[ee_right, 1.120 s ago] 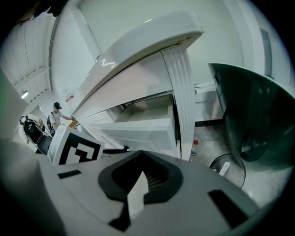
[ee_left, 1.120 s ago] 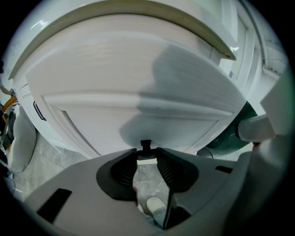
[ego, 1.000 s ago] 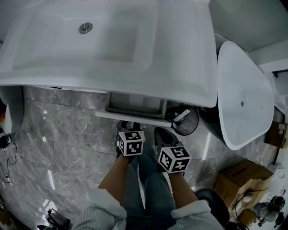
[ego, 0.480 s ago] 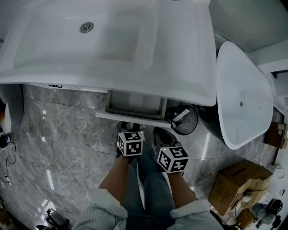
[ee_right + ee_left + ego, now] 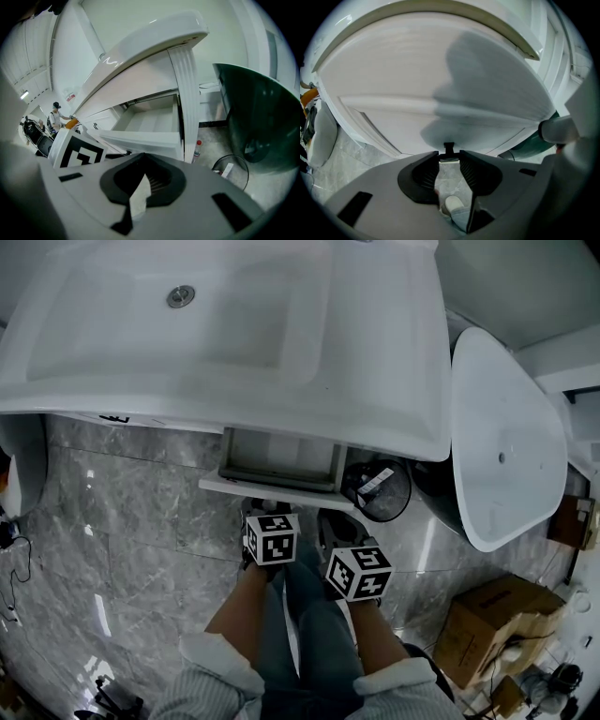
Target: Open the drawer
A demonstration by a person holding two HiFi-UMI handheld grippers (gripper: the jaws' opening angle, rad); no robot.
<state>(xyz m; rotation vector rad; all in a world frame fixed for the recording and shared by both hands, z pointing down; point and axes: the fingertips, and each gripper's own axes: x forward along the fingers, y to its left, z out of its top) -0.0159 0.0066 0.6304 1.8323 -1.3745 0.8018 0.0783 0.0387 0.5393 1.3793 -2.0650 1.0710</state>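
Note:
Under the white sink counter [image 5: 375,381] the drawer [image 5: 281,460] stands pulled out, its white front [image 5: 272,491] facing me. In the left gripper view that front [image 5: 417,108] fills the picture, and its small black handle [image 5: 448,149] sits right at the jaw tips. My left gripper [image 5: 449,158] is shut on that handle; its marker cube [image 5: 272,538] shows just before the drawer front. The right gripper [image 5: 147,177] hangs back to the right with jaws together and nothing in them, its cube [image 5: 359,571] lower right of the left one. From it I see the open drawer [image 5: 150,119] sideways.
A round wire bin [image 5: 380,491] with a small packet stands right of the drawer. Beyond it is a white freestanding tub [image 5: 506,446]. A cardboard box [image 5: 497,615] sits at lower right on the marble floor [image 5: 131,521]. A small bottle [image 5: 198,147] stands by the cabinet side.

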